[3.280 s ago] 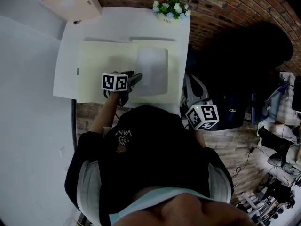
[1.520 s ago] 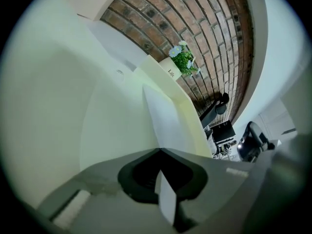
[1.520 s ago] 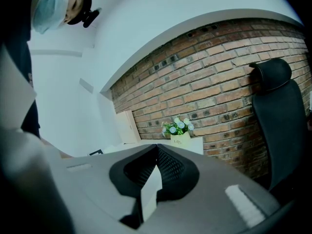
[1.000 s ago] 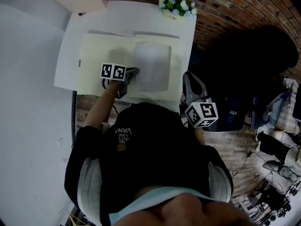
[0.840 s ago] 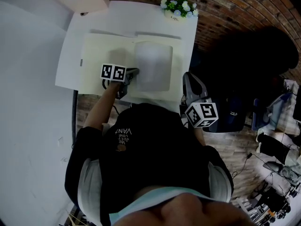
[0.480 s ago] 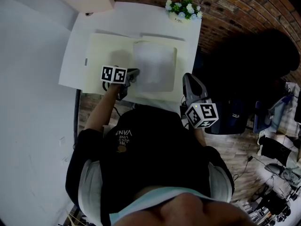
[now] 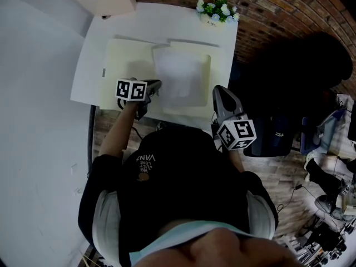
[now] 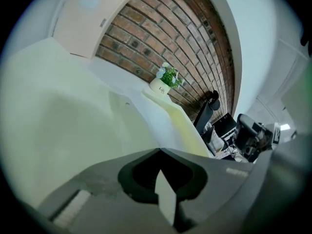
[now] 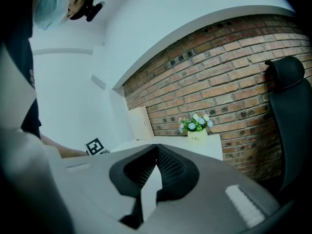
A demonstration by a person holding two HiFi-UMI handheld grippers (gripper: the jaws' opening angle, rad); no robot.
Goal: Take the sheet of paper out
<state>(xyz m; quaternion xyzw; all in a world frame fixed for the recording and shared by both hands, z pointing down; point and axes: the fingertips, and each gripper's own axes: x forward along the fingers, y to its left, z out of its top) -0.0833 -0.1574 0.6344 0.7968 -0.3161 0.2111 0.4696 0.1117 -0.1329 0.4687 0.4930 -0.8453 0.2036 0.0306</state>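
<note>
1. Seen from the head view, a pale folder [image 7: 125,60] is lying flat across the white table [image 7: 167,21]. The sheet [image 7: 179,79] is lying slightly askew on the folder's right half, nearer the table's right edge.
2. That view is showing the left gripper [image 7: 154,88] reaching the sheet's left edge, but not how it is gripping. The left gripper view is settling it. The left gripper [image 8: 158,151] is pinching its jaws tight, with the sheet [image 8: 146,118] running straight into the tips.
3. The right gripper [image 7: 221,91] is hovering by the table's near right corner, apart from the sheet. In its own view, the right gripper [image 9: 157,146] is pressing its jaws tip to tip on nothing.
4. Only the right gripper view is showing the flowers [image 9: 195,123] side-on against the brick wall [image 9: 234,82], with a dark chair [image 9: 287,106] beside them.
5. The person [image 7: 183,193] is covering the table's near edge. I cannot tell whether any part of the sheet is lying tucked inside the folder.
</note>
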